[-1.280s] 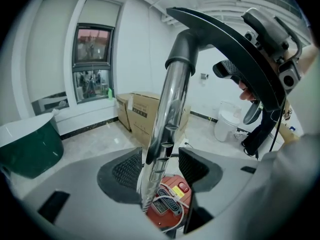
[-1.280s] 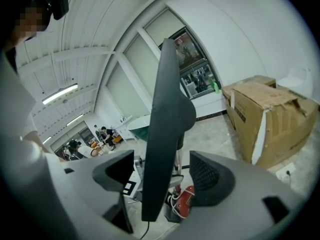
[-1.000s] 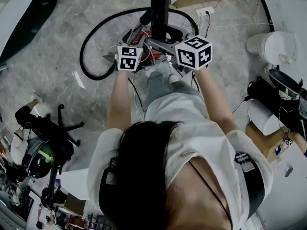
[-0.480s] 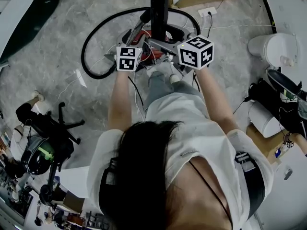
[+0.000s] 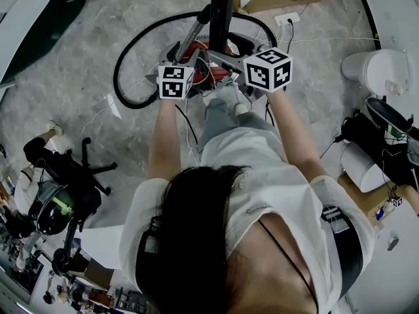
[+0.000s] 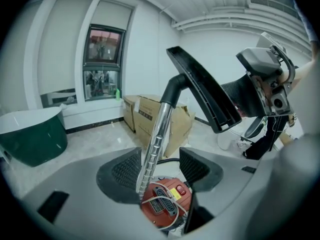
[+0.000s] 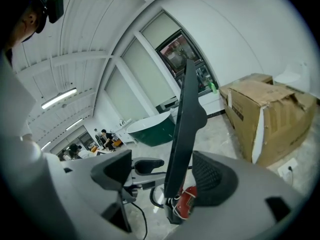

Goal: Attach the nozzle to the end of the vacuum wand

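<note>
A black flat floor nozzle (image 6: 205,96) sits on a black elbow at the upper end of the chrome wand (image 6: 155,139), which rises from the red vacuum canister (image 6: 165,204). My left gripper (image 6: 159,168) is open around the wand, which lies against the left pad with a gap to the other. My right gripper (image 7: 167,174) is open; its jaws have just been opening with the nozzle (image 7: 182,129) edge-on between them, close to the right pad. From the head, both grippers (image 5: 185,63) (image 5: 221,56) flank the upright nozzle (image 5: 220,8) above the canister (image 5: 196,48).
A black hose (image 5: 127,57) loops on the floor left of the canister. Cardboard boxes (image 7: 265,114) stand behind, with a wall socket (image 5: 287,18) beside them. A green tub (image 6: 30,134) is at the left, a white appliance (image 5: 370,64) at the right, an office chair (image 5: 72,182) at the lower left.
The left gripper's marker cube has rolled slightly. Both grippers stay at the wand and nozzle, and the head view has drifted a little.
</note>
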{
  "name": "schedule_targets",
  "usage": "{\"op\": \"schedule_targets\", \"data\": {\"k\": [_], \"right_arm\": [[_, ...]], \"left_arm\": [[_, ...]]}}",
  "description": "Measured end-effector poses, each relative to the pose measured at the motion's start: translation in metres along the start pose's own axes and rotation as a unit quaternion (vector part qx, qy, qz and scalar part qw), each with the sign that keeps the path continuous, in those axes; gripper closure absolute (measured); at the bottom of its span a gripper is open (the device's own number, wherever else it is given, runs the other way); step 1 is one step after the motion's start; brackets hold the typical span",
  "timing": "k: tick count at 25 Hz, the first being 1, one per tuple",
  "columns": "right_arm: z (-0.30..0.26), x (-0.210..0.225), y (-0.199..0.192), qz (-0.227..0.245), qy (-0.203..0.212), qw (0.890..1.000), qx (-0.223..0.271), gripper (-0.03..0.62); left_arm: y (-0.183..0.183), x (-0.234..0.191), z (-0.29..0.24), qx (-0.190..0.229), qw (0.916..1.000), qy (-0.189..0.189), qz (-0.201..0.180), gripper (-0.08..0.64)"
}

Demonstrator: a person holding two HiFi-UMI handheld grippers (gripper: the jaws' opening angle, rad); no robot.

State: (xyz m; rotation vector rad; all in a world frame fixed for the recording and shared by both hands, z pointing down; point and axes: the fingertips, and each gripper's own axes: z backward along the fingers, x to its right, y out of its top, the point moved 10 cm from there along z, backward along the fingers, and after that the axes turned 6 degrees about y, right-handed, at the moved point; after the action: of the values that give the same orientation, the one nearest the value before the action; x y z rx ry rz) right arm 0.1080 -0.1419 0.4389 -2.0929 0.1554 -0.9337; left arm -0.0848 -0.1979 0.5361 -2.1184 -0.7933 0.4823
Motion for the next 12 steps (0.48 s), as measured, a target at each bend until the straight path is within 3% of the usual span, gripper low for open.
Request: {"op": "schedule_targets", "data": {"k": [12], "right_arm": [[0.0011,0.0106,-0.0109,-0.02,-0.036,0.999,0.003,0.229]], "left_arm": [[0.0038,0.0024,0.0015,0.014,0.9997,-0.014,0.012,0.336]]}}
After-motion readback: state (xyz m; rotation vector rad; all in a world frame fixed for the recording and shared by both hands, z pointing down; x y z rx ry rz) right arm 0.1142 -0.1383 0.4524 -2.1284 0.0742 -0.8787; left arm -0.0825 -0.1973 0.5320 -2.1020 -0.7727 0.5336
